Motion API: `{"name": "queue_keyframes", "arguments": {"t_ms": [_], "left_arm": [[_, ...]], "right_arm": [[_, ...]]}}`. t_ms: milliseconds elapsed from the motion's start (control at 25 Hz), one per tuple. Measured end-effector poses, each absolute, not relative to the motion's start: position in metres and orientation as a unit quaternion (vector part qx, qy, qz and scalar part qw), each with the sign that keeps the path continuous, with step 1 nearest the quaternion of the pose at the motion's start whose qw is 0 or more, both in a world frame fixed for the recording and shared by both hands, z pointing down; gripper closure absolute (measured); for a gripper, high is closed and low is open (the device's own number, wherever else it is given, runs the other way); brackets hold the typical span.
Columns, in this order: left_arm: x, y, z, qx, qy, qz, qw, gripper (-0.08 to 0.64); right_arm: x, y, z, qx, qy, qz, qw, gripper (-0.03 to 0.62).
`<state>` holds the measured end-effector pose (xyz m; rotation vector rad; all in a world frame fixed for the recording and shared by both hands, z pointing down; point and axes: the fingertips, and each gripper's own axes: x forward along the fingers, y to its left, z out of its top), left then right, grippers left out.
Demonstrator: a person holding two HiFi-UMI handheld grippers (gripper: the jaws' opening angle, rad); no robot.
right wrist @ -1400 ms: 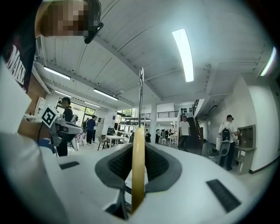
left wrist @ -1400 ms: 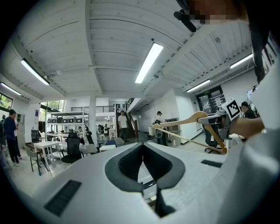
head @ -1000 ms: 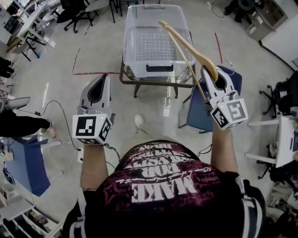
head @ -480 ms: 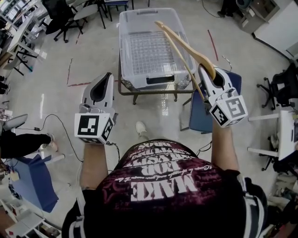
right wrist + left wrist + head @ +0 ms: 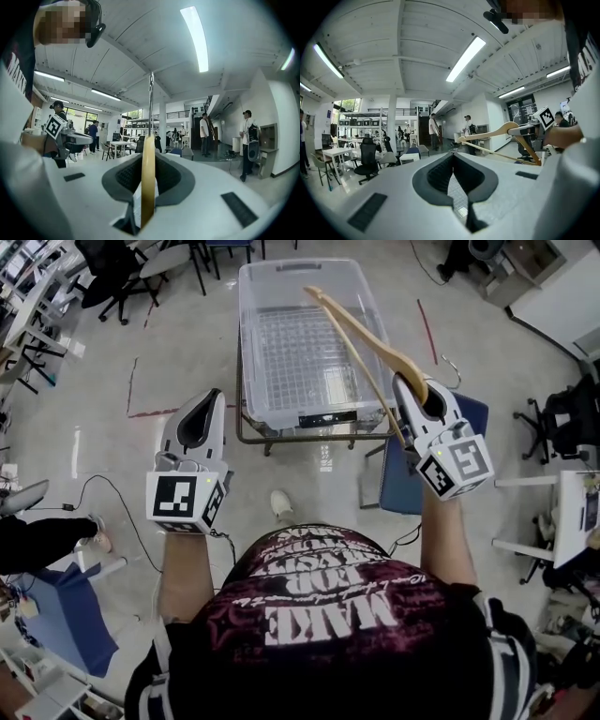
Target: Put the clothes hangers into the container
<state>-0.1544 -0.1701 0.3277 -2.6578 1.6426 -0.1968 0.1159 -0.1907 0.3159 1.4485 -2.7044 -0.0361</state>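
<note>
A wooden clothes hanger (image 5: 366,338) is gripped at one end by my right gripper (image 5: 412,390), whose jaws are shut on it. In the head view its long arm reaches up and left over the right side of the clear plastic container (image 5: 300,265). The right gripper view shows the hanger (image 5: 148,178) edge-on between the pads, its metal hook (image 5: 151,103) pointing up. My left gripper (image 5: 200,409) is raised at the left, short of the container, shut with nothing in it. From the left gripper view, the hanger (image 5: 492,133) and the right gripper (image 5: 529,131) show off to the right.
The container rests on a small metal-framed table (image 5: 281,435). A blue chair (image 5: 398,479) stands just right of it, under my right gripper. Office chairs and desks (image 5: 103,268) line the far left. Cables (image 5: 112,493) run across the floor at left.
The container has drawn nearer and lower in the head view. The right gripper has shifted slightly left with the hanger still in it. The left gripper has hardly moved.
</note>
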Motion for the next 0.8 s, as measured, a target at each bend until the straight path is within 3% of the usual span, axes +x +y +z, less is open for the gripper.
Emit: {"name": "queue_keyframes", "arguments": {"t_ms": [800], "left_arm": [[-0.174, -0.246, 0.325, -0.878, 0.476, -0.049, 0.005, 0.553]], "right_arm": [[0.092, -0.235, 0.303, 0.514, -0.856, -0.022, 0.048, 0.532]]}}
